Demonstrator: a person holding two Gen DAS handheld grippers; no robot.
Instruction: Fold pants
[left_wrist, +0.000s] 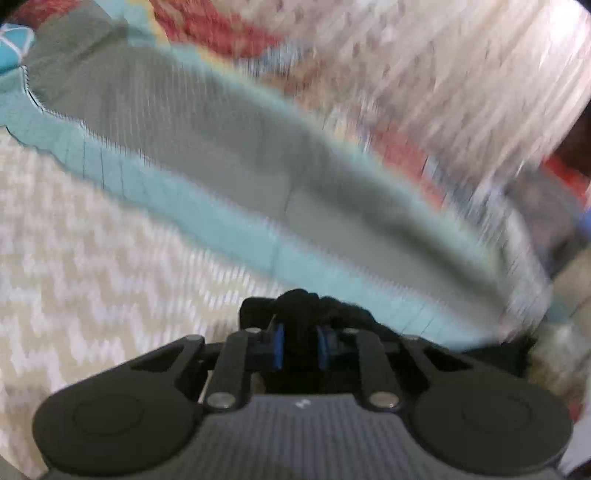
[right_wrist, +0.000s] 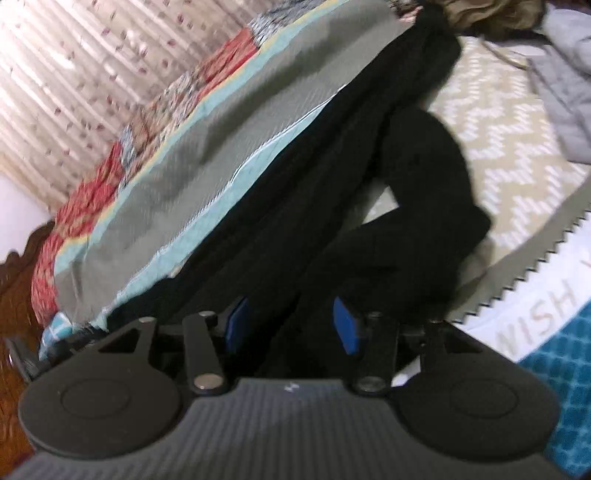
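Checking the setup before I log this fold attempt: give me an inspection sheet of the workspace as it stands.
Surface: bed cover with beige zigzag pattern; grey and teal quilt across it.
Job's things: black pants stretched out, partly bunched.
Clutter: grey garment at far corner.
Grippers: left gripper shut on pants fabric; right gripper open, pants between its fingers.
Cables: nothing seen.
Surroundings: pale patterned curtain; view blurred.

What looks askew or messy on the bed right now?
The black fabric pants are not laid flat: one leg is bunched and bent on the cream zigzag-patterned bedspread. The left gripper pinches a wad of them. Both views are motion-blurred.
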